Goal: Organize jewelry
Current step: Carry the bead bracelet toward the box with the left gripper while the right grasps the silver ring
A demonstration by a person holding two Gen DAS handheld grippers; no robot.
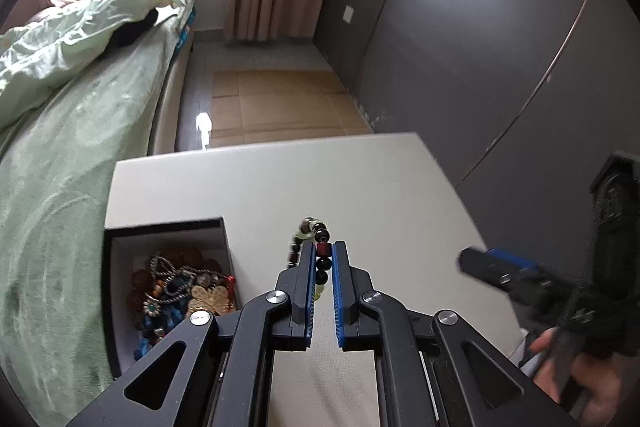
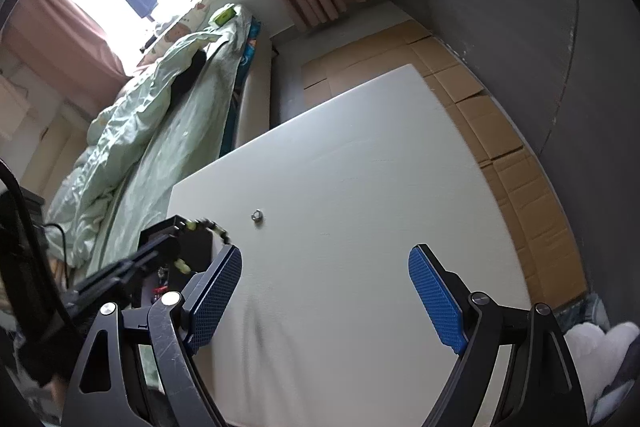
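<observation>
Beaded bracelet (image 1: 320, 259) clamped in the left gripper (image 1: 322, 251); right gripper (image 2: 325, 259) gapes empty — lift slowly, clear of the box (image 1: 116, 267).

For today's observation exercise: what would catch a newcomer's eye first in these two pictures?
The left gripper, its fingers shut on a beaded bracelet above the white table. Left of it, an open black box heaped with jewelry. The right gripper is open over bare tabletop.

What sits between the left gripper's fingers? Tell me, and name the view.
A beaded bracelet, pinched between the left gripper's fingers above the white table. The left wrist view shows it.
</observation>
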